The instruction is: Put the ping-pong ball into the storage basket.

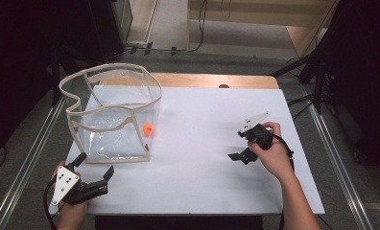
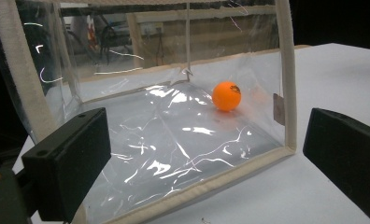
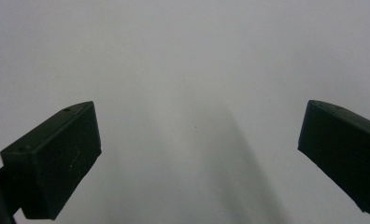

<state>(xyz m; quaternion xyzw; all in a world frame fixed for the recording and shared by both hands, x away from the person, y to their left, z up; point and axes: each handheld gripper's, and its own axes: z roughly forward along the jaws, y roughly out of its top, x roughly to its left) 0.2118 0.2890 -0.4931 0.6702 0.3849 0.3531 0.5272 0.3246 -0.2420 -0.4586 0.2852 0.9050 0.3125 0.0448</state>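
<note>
A white counter (image 1: 202, 143) seen from above, with a person's two forearms entering from the near edge, each hand holding a black two-jaw claw.

A clear plastic bag (image 1: 112, 115) with cream fabric trim stands upright and open-topped near the counter's far left corner. A small orange ball (image 1: 148, 128) sits low at the bag's right side wall. In the left gripper view the ball (image 2: 226, 96) appears behind the clear plastic, resting on the bag's crinkled floor close to the right-hand vertical trim; the bag (image 2: 286, 93) takes up most of that view, its bottom seam running diagonally across the counter (image 2: 342, 79).

The left claw (image 1: 94, 173) is at the counter's near left corner, just in front of the bag's bottom edge and not touching it. Its jaws stand wide apart with nothing between them, pointing toward the bag. A grey three-cornered plate (image 1: 65, 183) sits on top of it.

The right claw (image 1: 240, 143) is over the right half of the counter, well apart from the bag and ball, tilted down toward the surface. In the right gripper view its jaws are spread wide, with bare white counter (image 3: 183, 70) and a faint shadow between them. It holds nothing.
</note>
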